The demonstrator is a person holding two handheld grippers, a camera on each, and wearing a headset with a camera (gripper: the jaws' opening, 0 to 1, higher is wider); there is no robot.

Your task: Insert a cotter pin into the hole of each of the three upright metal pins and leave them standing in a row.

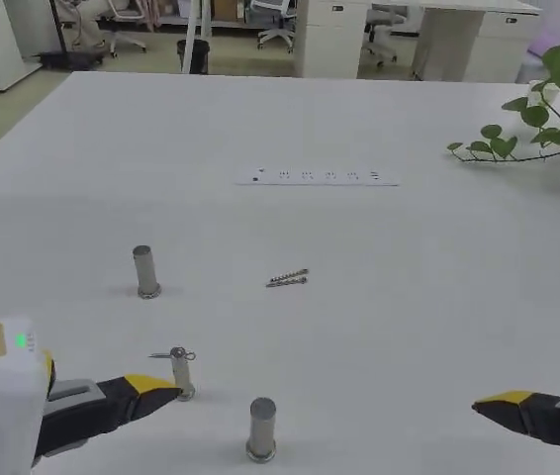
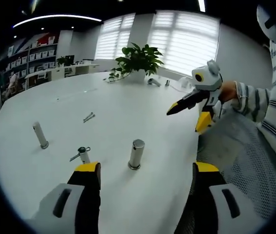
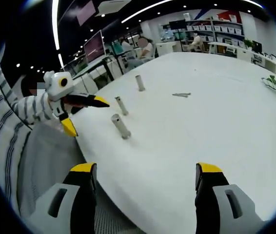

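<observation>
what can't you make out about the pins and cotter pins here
Holes in the far pin and nearest pin: too small in all three views.
Loose cotter pins: a tiny blurred cluster in the head view, count unclear.
Cotter pin at the middle pin: too small to tell whether it passes fully through.

Open-plan office: big white table (image 1: pixel 260 119) with power strip (image 1: pixel 318 178); swivel chairs (image 1: pixel 275 18); window blinds (image 2: pixel 191 44); potted plant (image 2: pixel 137 58); ceiling strip lights (image 2: pixel 55 17); probably shelving (image 3: pixel 221 29) at back.
</observation>
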